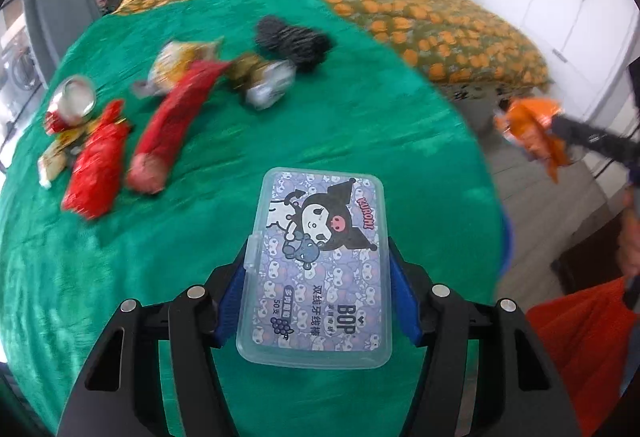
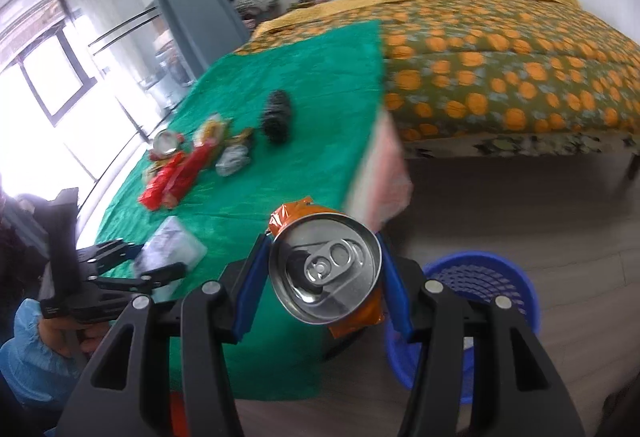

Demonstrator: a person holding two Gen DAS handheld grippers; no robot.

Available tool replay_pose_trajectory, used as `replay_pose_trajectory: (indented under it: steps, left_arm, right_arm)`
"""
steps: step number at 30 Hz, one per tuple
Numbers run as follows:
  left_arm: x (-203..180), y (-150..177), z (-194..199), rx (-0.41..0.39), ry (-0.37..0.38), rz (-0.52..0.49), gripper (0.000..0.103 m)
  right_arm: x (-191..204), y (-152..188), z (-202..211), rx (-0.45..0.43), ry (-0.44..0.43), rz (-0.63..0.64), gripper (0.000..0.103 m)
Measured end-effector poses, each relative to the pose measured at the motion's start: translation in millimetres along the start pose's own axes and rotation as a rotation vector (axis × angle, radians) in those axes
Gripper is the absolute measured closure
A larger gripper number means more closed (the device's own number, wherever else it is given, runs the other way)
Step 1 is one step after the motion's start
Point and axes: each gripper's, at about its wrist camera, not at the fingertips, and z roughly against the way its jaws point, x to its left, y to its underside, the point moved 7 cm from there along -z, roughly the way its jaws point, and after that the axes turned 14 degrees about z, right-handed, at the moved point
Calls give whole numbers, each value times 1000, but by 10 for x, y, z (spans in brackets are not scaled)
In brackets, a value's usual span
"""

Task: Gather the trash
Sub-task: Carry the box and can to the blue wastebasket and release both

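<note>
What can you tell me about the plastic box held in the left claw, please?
The plastic box is a flat, clear, rounded-corner case with a hinged lid and a small latch tab on its left edge. Its purple label shows a cartoon character, "BOP" and Chinese print. It looks closed. The left claw clamps its long sides between blue pads, holding it lid up over the green tablecloth. Nothing else touches it. The right wrist view shows it only blurred.
</note>
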Motion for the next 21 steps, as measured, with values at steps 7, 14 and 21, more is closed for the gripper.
replay_pose_trajectory:
  steps: [7,14,21]
  left_arm:
    - [-1040,-85,-29,17,171,-41,42]
    - [-1972,-30,-512,78,222,-106,42]
    - [-2353,38,-1093,143,216,-96,42]
  right_arm:
    - [-886,403,108,59,119,-202,51]
    - [-1558,859,44,56,161,-410,51]
    - [-1985,1063,1,43,161,-548,51]
